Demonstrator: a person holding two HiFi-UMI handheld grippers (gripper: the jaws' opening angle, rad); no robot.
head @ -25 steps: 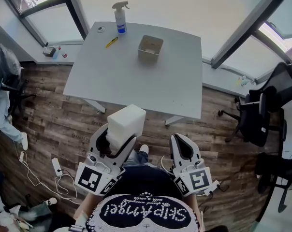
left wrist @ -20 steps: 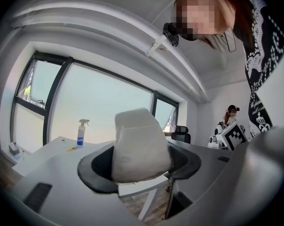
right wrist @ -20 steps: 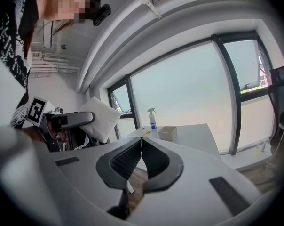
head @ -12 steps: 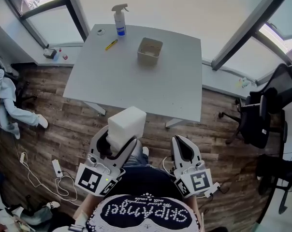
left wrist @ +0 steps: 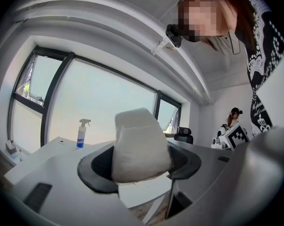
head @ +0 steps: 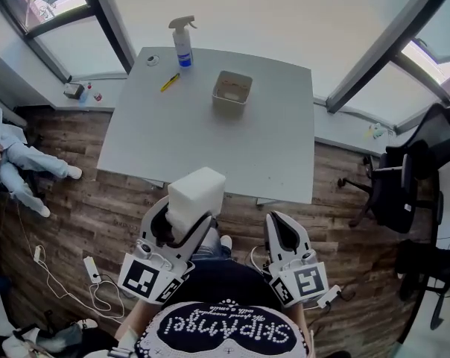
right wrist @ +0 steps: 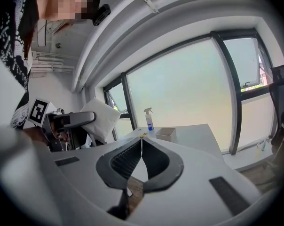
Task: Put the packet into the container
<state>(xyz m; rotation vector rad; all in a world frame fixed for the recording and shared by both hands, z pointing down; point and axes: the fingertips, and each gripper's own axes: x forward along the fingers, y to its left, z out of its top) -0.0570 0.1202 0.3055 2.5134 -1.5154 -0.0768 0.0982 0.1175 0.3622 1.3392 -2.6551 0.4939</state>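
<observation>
Closest to the body, the left gripper [head: 186, 227] is pinching the white packet [head: 197, 192] by its lower part, so the puffy bulk is standing up above the jaws and leaning a little toward the table. The right gripper [head: 282, 222] is hanging beside it with its jaws pressed together on nothing (its own view is showing only a thin slit between the pads [right wrist: 124, 160]). The packet is hovering over the floor just short of the table [head: 210, 144], not yet above it.

The soft filling is looking likely to give under the grip, so a quick swing forward is risking the packet sliding out or flopping sideways. Further on, the container [head: 232, 93] is sitting well apart, past the middle of the table, and it is looking small against the packet; pushing the packet down off-centre is probably going to catch the rim and shove or tip the light tub, with no second gripper steadying it. Beyond it, the spray bottle [head: 182, 42] and the yellow pen [head: 170, 83] are standing off to the left, near enough for a wide reach to be knocking them
</observation>
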